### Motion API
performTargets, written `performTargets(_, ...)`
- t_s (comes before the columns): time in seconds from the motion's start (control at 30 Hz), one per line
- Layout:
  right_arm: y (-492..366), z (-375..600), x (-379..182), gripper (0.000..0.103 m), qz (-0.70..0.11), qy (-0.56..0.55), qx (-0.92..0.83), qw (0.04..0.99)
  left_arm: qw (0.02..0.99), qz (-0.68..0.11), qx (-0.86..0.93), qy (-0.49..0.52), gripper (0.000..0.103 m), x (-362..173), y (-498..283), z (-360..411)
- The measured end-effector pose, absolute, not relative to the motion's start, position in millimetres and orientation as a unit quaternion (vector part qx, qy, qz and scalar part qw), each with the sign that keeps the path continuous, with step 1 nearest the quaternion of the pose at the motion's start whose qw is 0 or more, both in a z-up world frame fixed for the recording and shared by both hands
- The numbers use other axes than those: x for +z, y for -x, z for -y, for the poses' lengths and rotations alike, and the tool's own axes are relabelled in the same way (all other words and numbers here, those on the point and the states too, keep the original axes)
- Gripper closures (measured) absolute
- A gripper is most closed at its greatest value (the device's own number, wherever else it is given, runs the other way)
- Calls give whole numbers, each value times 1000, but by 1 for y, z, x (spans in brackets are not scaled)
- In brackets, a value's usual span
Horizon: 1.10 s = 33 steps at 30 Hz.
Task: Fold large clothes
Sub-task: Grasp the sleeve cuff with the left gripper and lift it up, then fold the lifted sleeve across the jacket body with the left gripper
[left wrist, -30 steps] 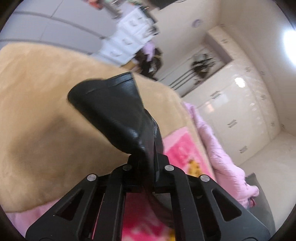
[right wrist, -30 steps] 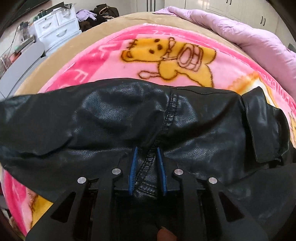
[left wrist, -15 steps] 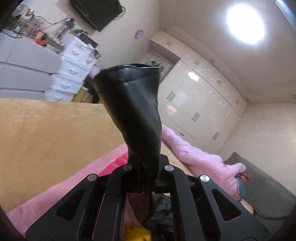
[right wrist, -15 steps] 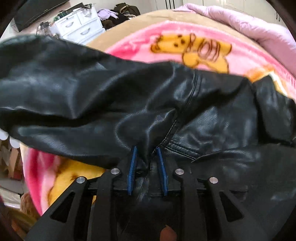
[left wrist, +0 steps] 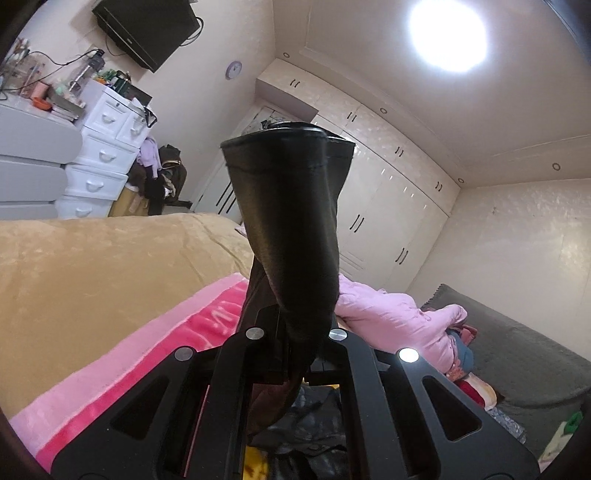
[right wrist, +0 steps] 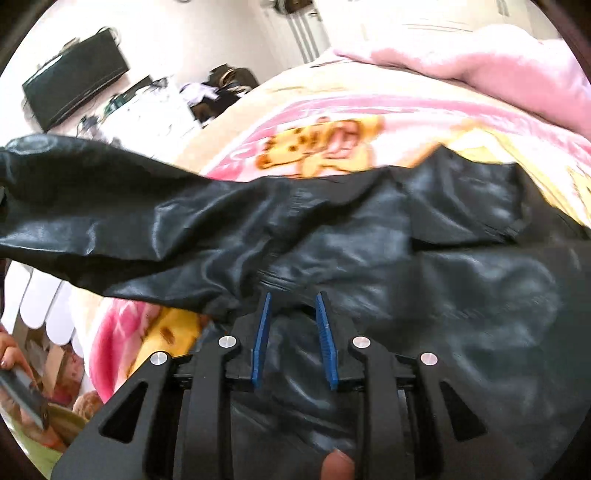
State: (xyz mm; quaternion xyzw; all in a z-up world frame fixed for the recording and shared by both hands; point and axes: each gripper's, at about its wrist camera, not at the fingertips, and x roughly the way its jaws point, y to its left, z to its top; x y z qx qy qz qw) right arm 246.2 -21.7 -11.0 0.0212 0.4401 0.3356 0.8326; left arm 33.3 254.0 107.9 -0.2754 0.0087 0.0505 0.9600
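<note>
A black leather jacket (right wrist: 424, 266) lies on the pink cartoon blanket (right wrist: 332, 144) of a bed. My right gripper (right wrist: 293, 306) points down at it, its blue pads (right wrist: 263, 332) shut on a bunched fold of the leather near the shoulder seam. From there one sleeve (right wrist: 92, 206) stretches up and off to the left, clear of the bed. In the left wrist view that sleeve's cuff end (left wrist: 291, 221) stands up in front of the camera, with my left gripper (left wrist: 295, 332) shut on it and held level above the bed.
A tan blanket (left wrist: 92, 266) covers the far side of the bed, and a crumpled pink quilt (left wrist: 388, 314) lies at its head. White drawers (left wrist: 103, 155) and a wall TV (left wrist: 147, 26) stand beyond. A grey sofa (left wrist: 517, 350) is at the right.
My left gripper rose and levelled out, lifting the sleeve off the bed. My right gripper shifted sideways with the jacket fold, and the sleeve now stretches across its view.
</note>
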Motion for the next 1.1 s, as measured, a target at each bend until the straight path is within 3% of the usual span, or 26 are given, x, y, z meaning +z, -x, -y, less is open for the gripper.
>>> performTargets(0.67, -232, 194, 18, 77, -395, -132, 252, 874, 980, -40, -24, 196, 103, 162, -67, -134)
performTargets(1.1, -234, 276, 27, 77, -354, -204, 206, 889, 984, -89, -90, 123, 103, 153, -106, -40)
